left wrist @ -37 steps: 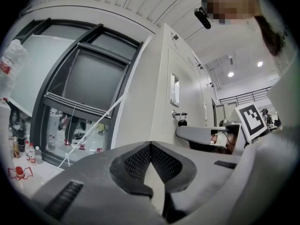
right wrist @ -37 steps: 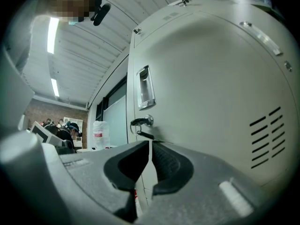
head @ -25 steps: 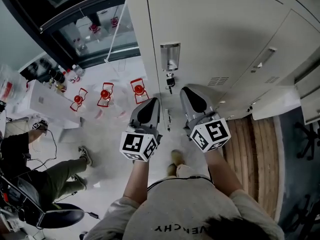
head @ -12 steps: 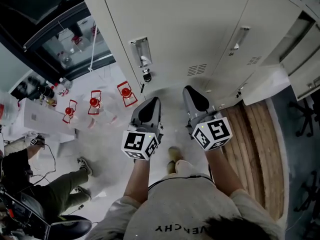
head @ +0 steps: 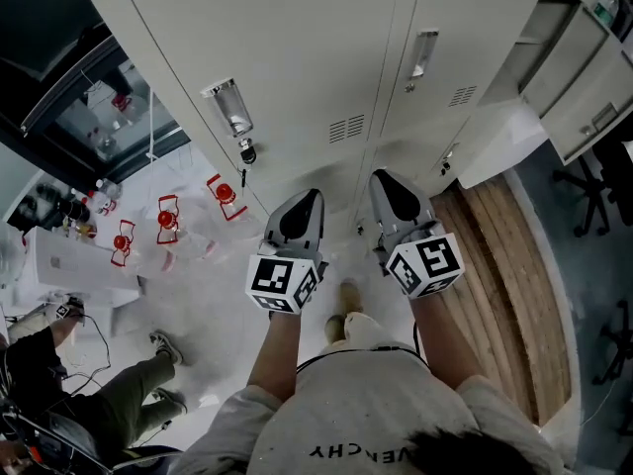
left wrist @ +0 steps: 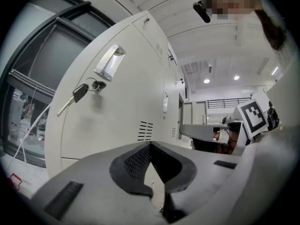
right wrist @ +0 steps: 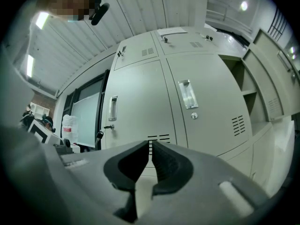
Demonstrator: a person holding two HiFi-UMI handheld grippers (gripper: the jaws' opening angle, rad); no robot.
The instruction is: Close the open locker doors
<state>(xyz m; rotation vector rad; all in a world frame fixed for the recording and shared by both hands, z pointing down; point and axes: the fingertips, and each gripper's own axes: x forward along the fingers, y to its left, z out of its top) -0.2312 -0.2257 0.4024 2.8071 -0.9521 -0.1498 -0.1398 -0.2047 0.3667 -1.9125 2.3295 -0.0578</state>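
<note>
Both claws point level at the bank of lockers, and what stands straight ahead of them needs nothing from us. The door with the key (head: 247,153) hanging in its lock lies ahead and left of the left claw (head: 305,201), and a second closed door (head: 450,38) faces the right claw (head: 391,181).

The work lies off to the right. Beyond the right claw and well to its right, an open compartment (head: 542,28) shows its shelves, with its upper door (head: 588,92) swung out on the far side of it. Lower down and nearer, a lower door (head: 499,137) juts out from the bank, just right of the right claw's line.

So the right claw is plainly the nearer one, and we judge the lower door to be its first reach, taken by a sideways shift to the right, not a push forward.

The left claw's tips are pressed together on nothing. The right claw's tips leave only a thin slit, with nothing between them.
</note>
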